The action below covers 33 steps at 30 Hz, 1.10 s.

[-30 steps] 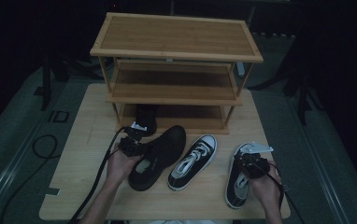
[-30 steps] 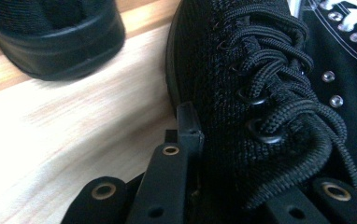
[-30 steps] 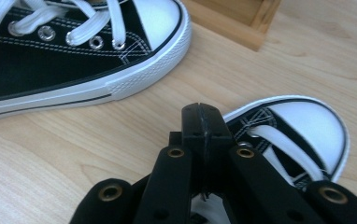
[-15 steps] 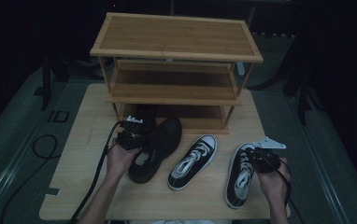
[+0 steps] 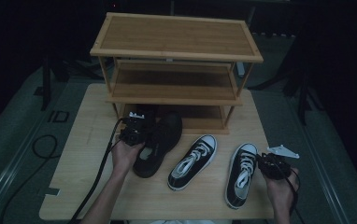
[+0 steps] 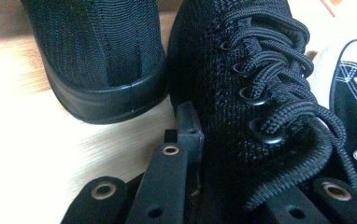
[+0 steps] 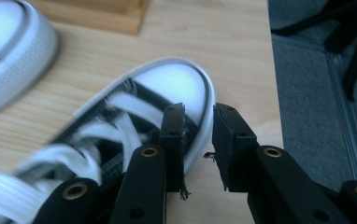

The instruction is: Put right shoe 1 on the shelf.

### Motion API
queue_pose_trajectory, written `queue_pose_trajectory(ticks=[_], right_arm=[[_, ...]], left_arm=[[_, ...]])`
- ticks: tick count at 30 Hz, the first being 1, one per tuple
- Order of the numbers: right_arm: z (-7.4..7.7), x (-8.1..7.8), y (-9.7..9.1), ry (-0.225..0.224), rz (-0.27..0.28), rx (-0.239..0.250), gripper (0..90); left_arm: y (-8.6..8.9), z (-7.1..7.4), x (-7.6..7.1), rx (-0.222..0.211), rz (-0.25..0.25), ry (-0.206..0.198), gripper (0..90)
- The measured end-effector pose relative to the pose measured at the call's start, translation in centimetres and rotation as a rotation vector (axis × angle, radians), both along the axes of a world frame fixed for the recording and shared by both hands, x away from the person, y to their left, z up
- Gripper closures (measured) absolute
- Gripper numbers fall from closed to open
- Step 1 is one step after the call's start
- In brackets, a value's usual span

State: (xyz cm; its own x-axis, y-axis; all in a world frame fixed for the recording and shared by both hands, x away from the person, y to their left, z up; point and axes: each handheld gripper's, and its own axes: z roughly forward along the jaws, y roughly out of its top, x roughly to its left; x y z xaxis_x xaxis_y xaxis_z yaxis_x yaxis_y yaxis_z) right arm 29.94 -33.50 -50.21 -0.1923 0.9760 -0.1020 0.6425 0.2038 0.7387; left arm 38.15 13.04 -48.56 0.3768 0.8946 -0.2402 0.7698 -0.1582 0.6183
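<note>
A three-tier wooden shoe rack stands at the far side of the worktop, its upper shelves bare. A black knit shoe lies in front of the rack's bottom level, with its mate just beyond it, heel toward the left tongs camera. Beside them sit two black canvas sneakers with white laces and toe caps, one in the middle and one to the right, apart from each other.

The left tongs are clamped tight on the side wall of the black knit shoe, near its laces, with one jaw outside and the other inside the collar. The right tongs have just been opening; their jaws stand partly apart, straddling the rim of the right sneaker's toe without pressing on it.

The work appears to be shelving the shoes, and the step in hand seems to be carrying the black knit shoe to the rack. Next, the left hand likely needs to lift the shoe clear of its mate and slide it level onto a shelf.
</note>
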Motion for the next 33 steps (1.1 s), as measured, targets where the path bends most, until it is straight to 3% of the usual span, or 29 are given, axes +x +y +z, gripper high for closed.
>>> queue_pose_trajectory(ticks=[4,7,14,22,25,33], right_arm=[[-1.4,-0.4,-0.2,0.022,-0.016,-0.004,72.7],[-2.2,-0.7,-0.3,0.012,-0.033,0.001,72.4],[-2.6,-1.0,-0.6,-0.009,-0.047,0.014,69.6],[-3.5,-1.5,-0.9,0.007,-0.068,0.017,67.9],[-3.6,-1.5,-1.0,0.005,-0.073,0.021,67.2],[-4.1,-1.7,-1.4,0.025,-0.079,0.036,66.5]], left_arm=[[-0.4,0.0,0.4,0.011,0.014,-0.005,88.0],[-0.8,0.1,0.7,0.021,0.029,-0.018,87.9],[-1.4,-0.1,1.3,0.010,0.088,-0.038,87.9],[-2.0,-0.5,1.8,0.011,0.138,-0.041,87.0],[-2.1,-0.4,2.0,0.004,0.134,-0.048,83.0],[-1.5,0.1,1.8,0.018,0.096,-0.048,61.2]])
